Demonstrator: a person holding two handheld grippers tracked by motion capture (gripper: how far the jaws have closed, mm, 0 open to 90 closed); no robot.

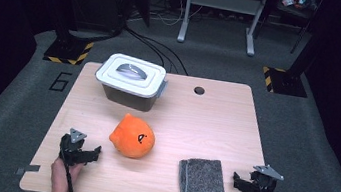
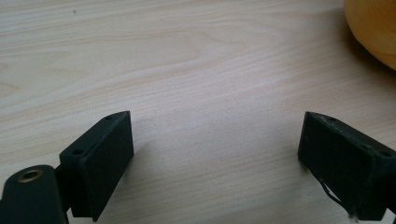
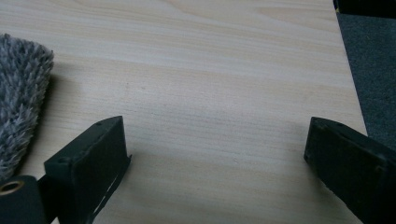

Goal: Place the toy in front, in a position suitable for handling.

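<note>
High view is showing both hand-held grippers, left (image 1: 84, 150) and right (image 1: 246, 183), resting wide and empty on the worktop (image 1: 204, 126); the left is sitting nearest the orange plush toy (image 1: 133, 136), probably needing a centred, gentle squeeze.

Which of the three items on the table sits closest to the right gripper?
The folded grey cloth, just beside the right gripper; the others lie farther left.

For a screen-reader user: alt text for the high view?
An orange plush toy sits mid-table, with a lidded white bin behind it and a folded grey cloth near the front. The left tool and right tool rest open at the front corners.
</note>
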